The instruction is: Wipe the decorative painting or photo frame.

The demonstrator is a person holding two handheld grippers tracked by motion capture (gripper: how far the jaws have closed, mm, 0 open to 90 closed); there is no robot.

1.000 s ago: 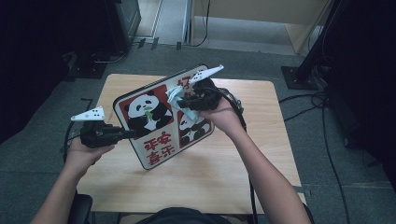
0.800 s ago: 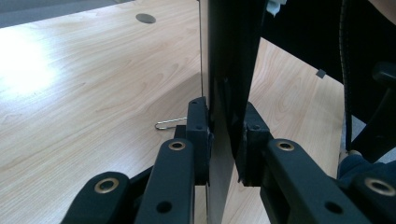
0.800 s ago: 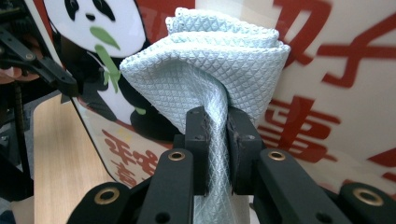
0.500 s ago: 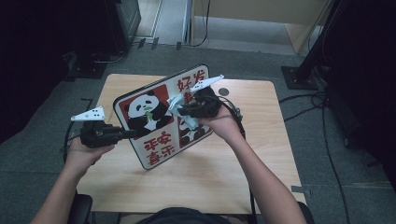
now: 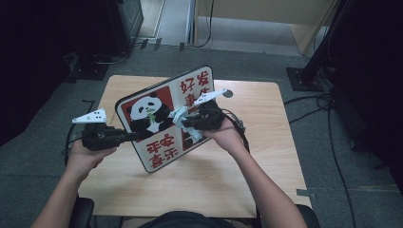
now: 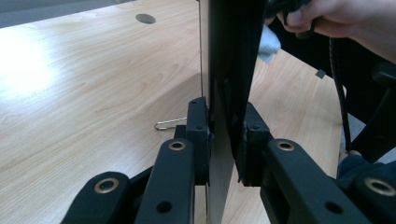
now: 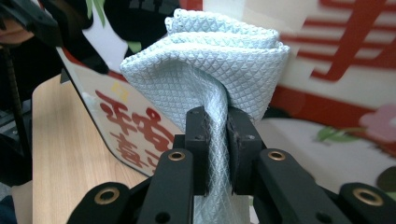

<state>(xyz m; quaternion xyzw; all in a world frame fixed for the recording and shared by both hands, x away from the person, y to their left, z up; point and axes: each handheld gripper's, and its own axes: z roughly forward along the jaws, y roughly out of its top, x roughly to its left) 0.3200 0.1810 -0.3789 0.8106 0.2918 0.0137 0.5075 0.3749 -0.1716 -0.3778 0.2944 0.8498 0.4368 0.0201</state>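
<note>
At the centre of the high view, the left gripper (image 5: pixel 124 137) is pinching the panda sign board (image 5: pixel 164 118) by its left edge, tilting it up off the wooden table (image 5: pixel 266 142). The right gripper (image 5: pixel 186 118), clamping a pale blue cloth (image 7: pixel 210 60), is pressing it against the board's printed face just ahead. The left gripper view is showing the board edge-on, with a paper clip (image 6: pixel 169 123) lying on the table.

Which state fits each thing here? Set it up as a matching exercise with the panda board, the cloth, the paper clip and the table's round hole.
Things:
1. panda board
2. cloth
3. paper clip
4. round hole

States:
A. lying loose on the table
B. clamped at its edge by the left tongs
C. near the table's far edge
D. pinched in the right tongs, against the picture

Pairs: 1-B, 2-D, 3-A, 4-C
</note>
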